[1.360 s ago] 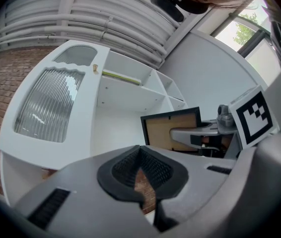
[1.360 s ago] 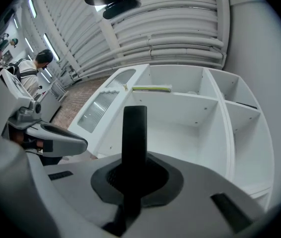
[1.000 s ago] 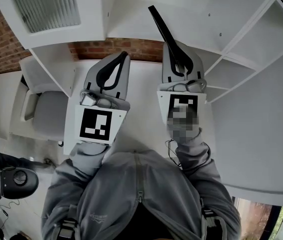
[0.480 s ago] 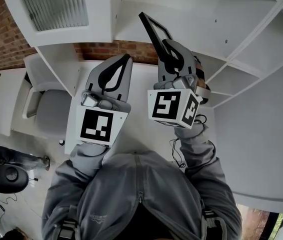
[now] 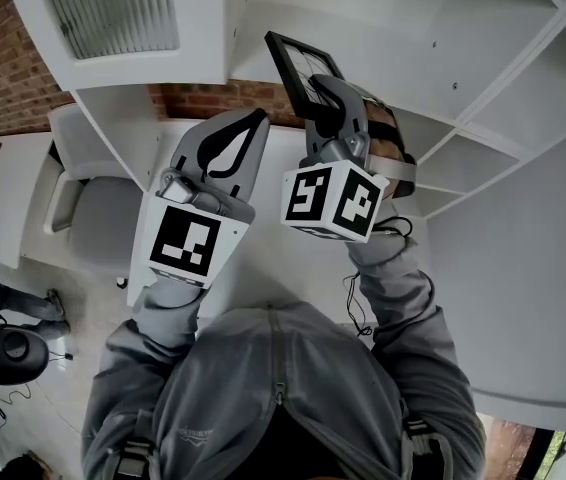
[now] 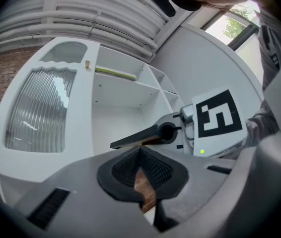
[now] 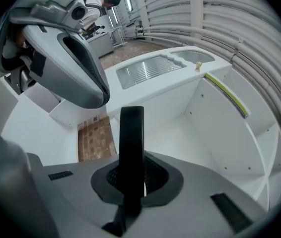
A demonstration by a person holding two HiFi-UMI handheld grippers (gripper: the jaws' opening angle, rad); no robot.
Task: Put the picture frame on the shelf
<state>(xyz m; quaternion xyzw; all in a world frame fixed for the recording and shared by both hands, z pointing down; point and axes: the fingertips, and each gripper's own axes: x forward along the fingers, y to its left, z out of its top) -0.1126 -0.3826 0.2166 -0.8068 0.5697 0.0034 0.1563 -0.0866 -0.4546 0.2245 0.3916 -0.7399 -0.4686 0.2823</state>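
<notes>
We see the white shelf unit across the background. Before it our left gripper has its jaws together on nothing, just beside our right gripper. The right gripper's jaws are clamped on the black picture frame, held in the air near the shelf.

The picture frame is held before the shelf, in the right gripper, right of the left gripper.
</notes>
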